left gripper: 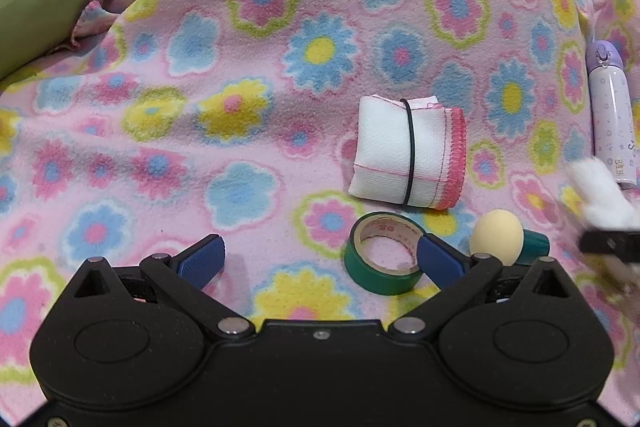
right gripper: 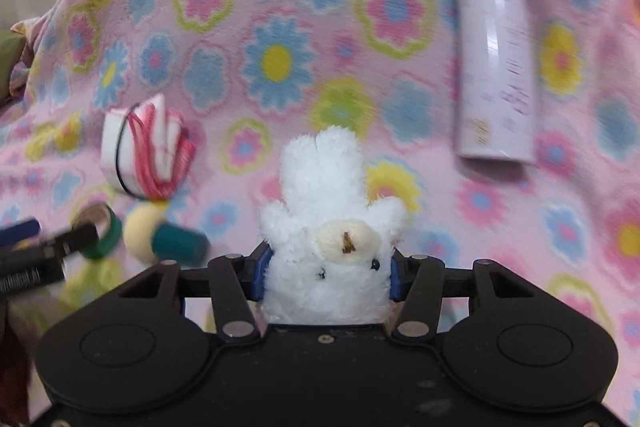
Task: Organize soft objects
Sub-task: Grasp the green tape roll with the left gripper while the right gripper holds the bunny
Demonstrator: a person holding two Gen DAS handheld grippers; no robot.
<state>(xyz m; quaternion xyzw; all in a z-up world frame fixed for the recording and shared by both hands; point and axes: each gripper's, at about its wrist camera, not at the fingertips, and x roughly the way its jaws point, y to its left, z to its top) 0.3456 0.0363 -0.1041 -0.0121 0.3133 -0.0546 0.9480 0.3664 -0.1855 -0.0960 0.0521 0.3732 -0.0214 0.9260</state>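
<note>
White fluffy plush toy point(right gripper: 326, 227) clamped in right gripper point(right gripper: 326, 279), held above floral fleece blanket point(right gripper: 280, 27), prob. for relocating. Left gripper point(left gripper: 320, 259) spread wide, empty, near green tape roll point(left gripper: 380, 255). Rolled white cloth w/ black band point(left gripper: 408, 155) farther back, lavender bottle point(right gripper: 496, 59) far right.

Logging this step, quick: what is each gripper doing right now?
Left gripper: open, holding nothing, above the blanket.
Right gripper: closed on the white plush toy.

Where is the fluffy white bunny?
In the right wrist view, the bunny sits squeezed in the right tool, with the purple bottle lying beyond it.
</note>
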